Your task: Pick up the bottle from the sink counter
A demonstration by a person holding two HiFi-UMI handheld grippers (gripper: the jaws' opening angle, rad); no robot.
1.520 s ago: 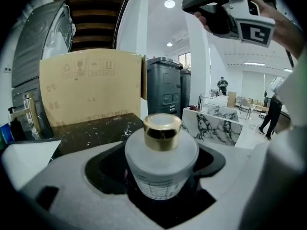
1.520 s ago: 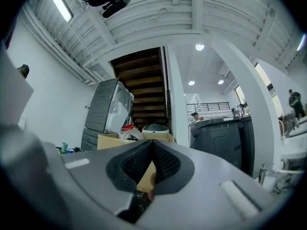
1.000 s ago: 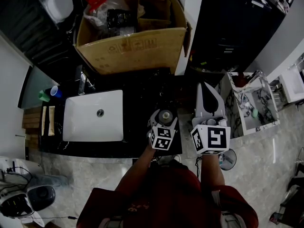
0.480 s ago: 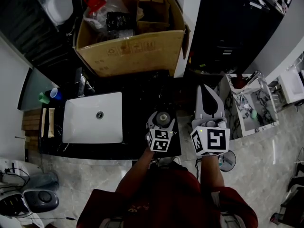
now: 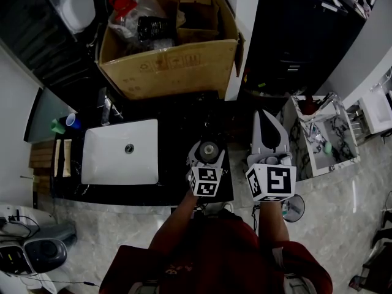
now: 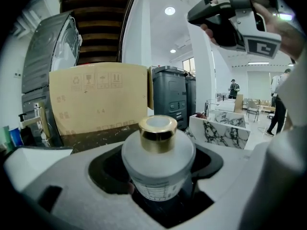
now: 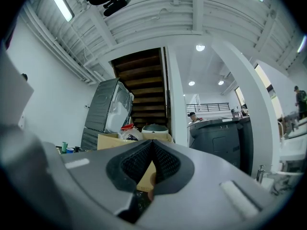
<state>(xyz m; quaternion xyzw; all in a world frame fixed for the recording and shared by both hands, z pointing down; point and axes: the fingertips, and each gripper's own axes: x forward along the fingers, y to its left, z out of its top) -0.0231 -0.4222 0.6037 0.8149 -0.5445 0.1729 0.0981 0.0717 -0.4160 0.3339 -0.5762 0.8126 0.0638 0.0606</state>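
Observation:
A round frosted-white bottle [image 6: 158, 158] with a gold cap sits between the jaws of my left gripper [image 6: 158, 181], which are shut on its body. In the head view the bottle [image 5: 210, 149] and left gripper [image 5: 207, 161] are over the right end of the black sink counter [image 5: 177, 124]. Whether the bottle's base touches the counter I cannot tell. My right gripper [image 7: 152, 150] is shut with nothing in it. It is held just right of the counter [image 5: 264, 116] and shows high at the upper right of the left gripper view [image 6: 225, 18].
A white sink basin [image 5: 120, 152] with a faucet [image 5: 105, 109] fills the counter's left half, and cups [image 5: 72, 120] stand at its far left. A large cardboard box [image 5: 168, 54] stands behind the counter. A dark bin [image 5: 294, 35] and a marble-patterned unit [image 5: 318, 133] lie to the right.
My left gripper with the bottle has drifted very slightly to the left. The right gripper has stayed where it was.

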